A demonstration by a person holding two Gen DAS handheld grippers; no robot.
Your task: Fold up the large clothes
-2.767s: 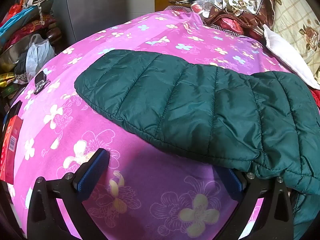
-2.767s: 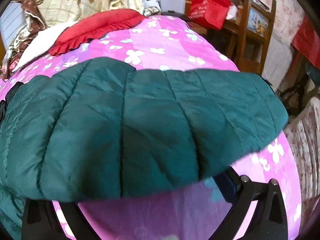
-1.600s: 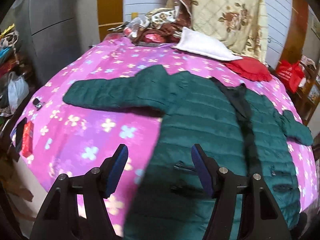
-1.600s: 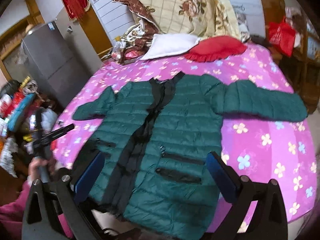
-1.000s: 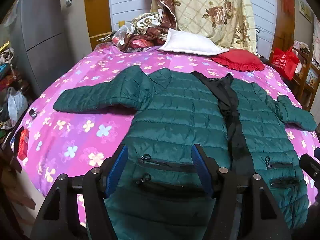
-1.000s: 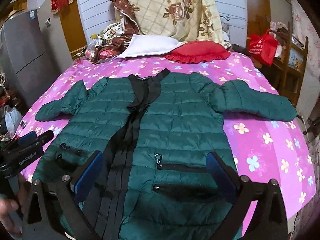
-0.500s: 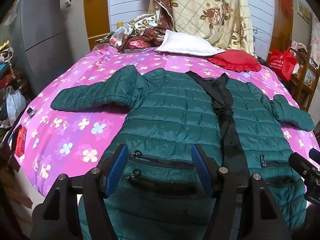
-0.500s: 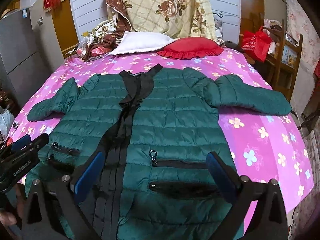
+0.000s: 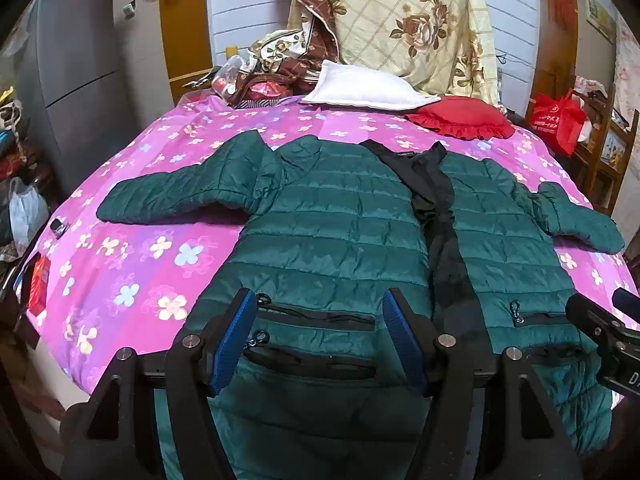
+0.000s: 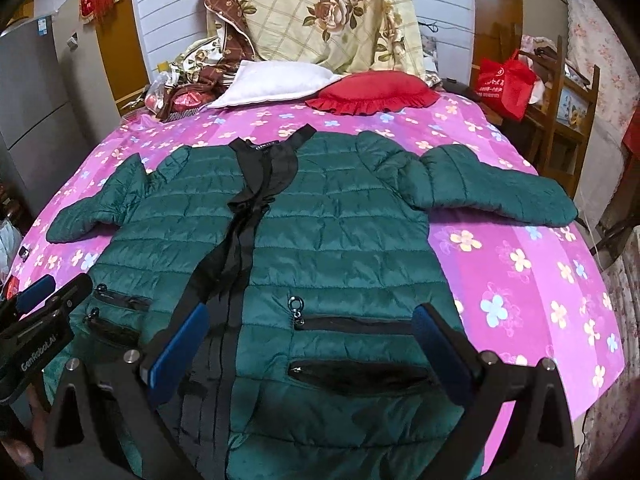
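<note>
while both grippers hover above the near hem, the dark green quilted jacket [image 9: 344, 224] lies front-up and spread flat on the pink flowered bedspread [image 9: 132, 264], collar toward the pillows and both sleeves stretched out to the sides. left gripper [image 9: 320, 332]: jaws apart, blue-padded fingers [image 9: 234, 332] framing the two zip pockets of one front panel, holding nothing. right gripper [image 10: 310, 352]: jaws likewise apart and holding nothing, its blue pads [image 10: 180, 350] straddling the pockets of the other panel, just beside the black zip placket [image 10: 240, 248] that runs down the middle of the jacket. whether either gripper touches the fabric cannot be told. each gripper shows at the edge of the other's view. at the head of the bed, well apart from the jacket, lie a white pillow [image 9: 360, 88] and a red frilled cushion [image 9: 464, 118], with a cream rose-patterned quilt [image 9: 416, 24] heaped behind them. a red bag [image 10: 504, 82] hangs by the wooden shelving beside the bed.
</note>
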